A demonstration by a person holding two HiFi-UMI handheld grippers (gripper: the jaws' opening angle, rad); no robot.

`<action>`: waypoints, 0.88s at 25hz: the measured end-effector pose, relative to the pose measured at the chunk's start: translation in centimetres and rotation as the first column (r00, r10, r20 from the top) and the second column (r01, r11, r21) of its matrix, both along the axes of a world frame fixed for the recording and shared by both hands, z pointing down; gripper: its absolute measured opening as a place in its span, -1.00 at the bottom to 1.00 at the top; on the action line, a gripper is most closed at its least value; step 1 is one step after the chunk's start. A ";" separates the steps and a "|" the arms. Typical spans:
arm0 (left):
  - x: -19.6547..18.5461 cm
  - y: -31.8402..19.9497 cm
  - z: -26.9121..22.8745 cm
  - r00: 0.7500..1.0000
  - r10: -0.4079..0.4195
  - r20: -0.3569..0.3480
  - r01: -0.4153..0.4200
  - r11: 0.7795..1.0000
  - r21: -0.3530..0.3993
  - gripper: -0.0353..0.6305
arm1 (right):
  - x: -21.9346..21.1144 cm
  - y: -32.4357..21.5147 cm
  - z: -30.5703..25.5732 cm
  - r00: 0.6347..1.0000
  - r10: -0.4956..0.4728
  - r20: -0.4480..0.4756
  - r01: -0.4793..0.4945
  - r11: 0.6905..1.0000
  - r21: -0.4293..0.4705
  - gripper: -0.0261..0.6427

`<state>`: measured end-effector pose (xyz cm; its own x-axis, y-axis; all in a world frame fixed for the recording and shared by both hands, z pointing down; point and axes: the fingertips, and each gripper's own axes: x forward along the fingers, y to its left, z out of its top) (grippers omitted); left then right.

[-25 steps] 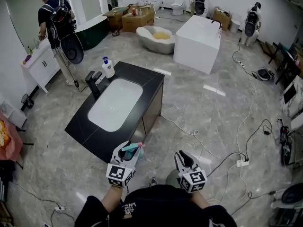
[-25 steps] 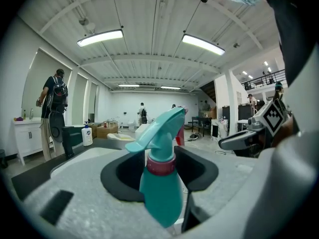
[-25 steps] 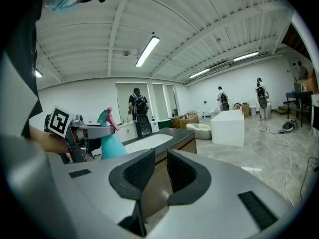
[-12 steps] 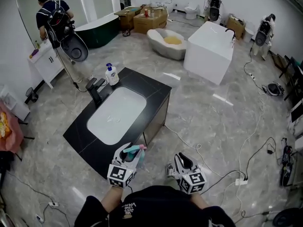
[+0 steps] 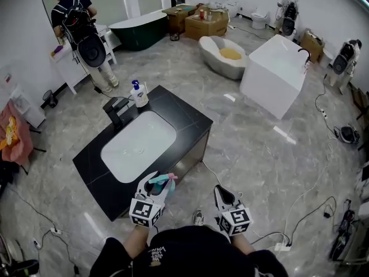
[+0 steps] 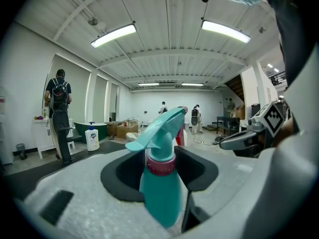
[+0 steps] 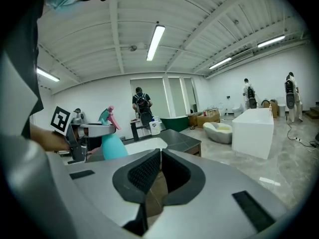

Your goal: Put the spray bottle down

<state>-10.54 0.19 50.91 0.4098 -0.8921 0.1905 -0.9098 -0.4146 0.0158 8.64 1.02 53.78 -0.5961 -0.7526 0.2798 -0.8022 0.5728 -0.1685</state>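
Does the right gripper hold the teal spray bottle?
No, the right gripper is shut on nothing; the spray bottle sits in the left gripper.

Black-topped vanity island [image 5: 185,118] with white sunken basin [image 5: 138,147]. Black faucet [image 5: 115,112] at basin's far edge; white pump bottle with blue head [image 5: 139,95] near it. White rectangular bathtub [image 5: 275,77], beige oval tub [image 5: 223,56] beyond. Person with backpack [image 5: 79,26] at wall.

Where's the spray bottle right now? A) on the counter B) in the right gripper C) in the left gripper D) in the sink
C: the left gripper clamps the spray bottle between its jaws, and the right gripper is shut and empty.
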 end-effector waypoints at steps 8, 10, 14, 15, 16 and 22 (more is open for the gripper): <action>2.1 -3.3 -0.2 0.995 -0.094 0.027 0.094 0.996 0.011 -0.31 | 2.6 -4.4 0.1 0.995 -0.101 -0.006 0.101 0.995 0.009 -0.91; 2.1 -4.1 -0.4 0.994 -0.106 0.038 0.105 0.994 0.011 -0.31 | 2.6 -5.2 0.1 0.994 -0.113 0.004 0.113 0.994 0.005 -0.91; 1.9 -5.9 -0.6 0.991 -0.125 0.053 0.124 0.992 0.014 -0.31 | 2.8 -6.5 0.4 0.991 -0.130 0.017 0.130 0.992 0.004 -0.91; 1.9 -6.5 -0.8 0.991 -0.127 0.052 0.126 0.992 0.019 -0.31 | 3.0 -6.9 0.4 0.992 -0.128 0.019 0.128 0.992 0.004 -0.91; 1.8 -7.1 -1.0 0.990 -0.127 0.053 0.126 0.992 0.026 -0.31 | 3.1 -7.3 0.5 0.992 -0.125 0.021 0.125 0.992 0.003 -0.91; 0.6 -11.6 -2.2 0.991 -0.123 0.060 0.119 0.991 0.055 -0.31 | 2.5 -10.0 0.9 0.993 -0.114 0.013 0.114 0.993 -0.009 -0.91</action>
<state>-9.93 -11.39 48.69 0.2869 -0.9436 0.1652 -0.9519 -0.3002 -0.0616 11.16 -9.00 54.66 -0.6813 -0.6768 0.2788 -0.7296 0.6587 -0.1841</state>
